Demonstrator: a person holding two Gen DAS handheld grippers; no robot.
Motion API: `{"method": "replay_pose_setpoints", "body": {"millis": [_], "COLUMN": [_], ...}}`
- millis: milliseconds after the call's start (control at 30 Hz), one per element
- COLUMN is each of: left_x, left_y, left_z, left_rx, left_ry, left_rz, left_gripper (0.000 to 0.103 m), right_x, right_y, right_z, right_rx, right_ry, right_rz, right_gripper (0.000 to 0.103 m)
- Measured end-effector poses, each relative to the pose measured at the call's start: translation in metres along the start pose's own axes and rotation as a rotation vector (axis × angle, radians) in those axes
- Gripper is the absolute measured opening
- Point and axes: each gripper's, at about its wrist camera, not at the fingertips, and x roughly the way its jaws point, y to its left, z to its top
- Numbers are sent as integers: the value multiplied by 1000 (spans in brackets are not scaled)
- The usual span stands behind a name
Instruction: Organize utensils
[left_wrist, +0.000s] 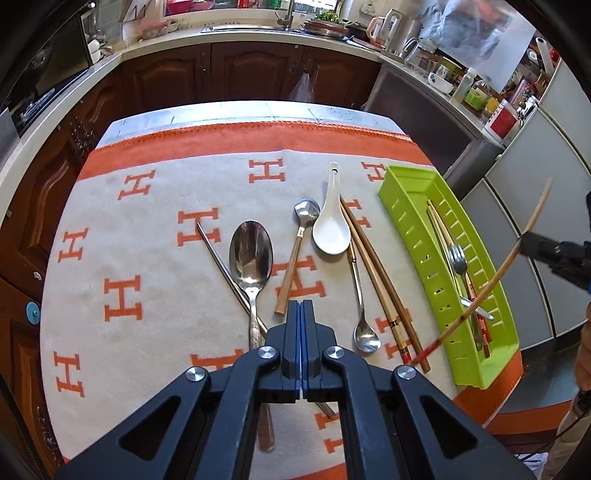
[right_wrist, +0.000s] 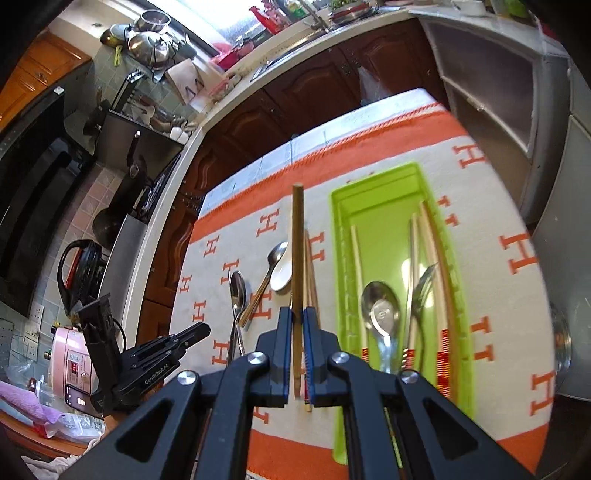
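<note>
The right gripper is clamped on a single wooden chopstick, which runs straight up the centre of the right wrist view from between the jaws to a blunt tip in front of the orange border of the cloth. In the left wrist view that same chopstick slants from the lower middle right up to the far right edge, held in the air above the near end of the green utensil tray.

The left gripper has its jaws pressed together with nothing between them, low in the centre of its own frame.

The tray sits at the right of the orange-and-cream cloth (patterned with H letters) and already holds pale chopsticks, a metal fork and a metal spoon.

Left of the tray, loose on the cloth, lie a pair of brown chopsticks, a white ceramic soup spoon, a slim long-handled metal spoon, a wooden-handled spoon, a large metal tablespoon and, crossing under its handle, a metal chopstick
</note>
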Motion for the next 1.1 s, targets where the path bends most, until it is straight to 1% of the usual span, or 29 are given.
{"method": "replay_pose_setpoints", "body": {"millis": [133, 267, 333, 533, 600, 667, 700, 800, 900, 1000, 1100], "left_x": [7, 17, 22, 28, 29, 29, 30, 32, 34, 35, 36], "left_y": [6, 13, 14, 20, 23, 26, 28, 32, 33, 33, 34], "left_z": [2, -1, -3, -8, -9, -10, -10, -11, -12, -13, -12], "left_rx": [12, -16, -21, -31, -32, -40, -44, -55, -55, -56, -53], "left_ry": [14, 38, 49, 75, 77, 79, 81, 92, 97, 98, 98], "left_rz": [55, 55, 66, 82, 88, 87, 86, 79, 77, 79, 85], "left_gripper": [0, 0, 0, 5, 6, 7, 7, 8, 9, 13, 16], "right_x": [-29, -58, -68, -86, -91, -97, -100, -100, -86, -64, -39], "right_y": [-5, -2, 0, 4, 5, 2, 2, 1, -4, -3, 0], "right_z": [7, 7, 6, 0, -3, -5, -5, -5, -1, 8, 20], "right_rx": [-4, -32, -45, -91, -107, -103, -107, -122, -115, -127, -146], "right_ry": [-52, -111, -127, -126, -118, -111, -110, -90, -47, -15, 19], "right_rz": [-7, -24, -34, -140, -199, -209, -229, -273, -308, -347, -363], "right_gripper": [6, 6, 6, 5, 6, 5, 5, 5, 5, 5, 6]}}
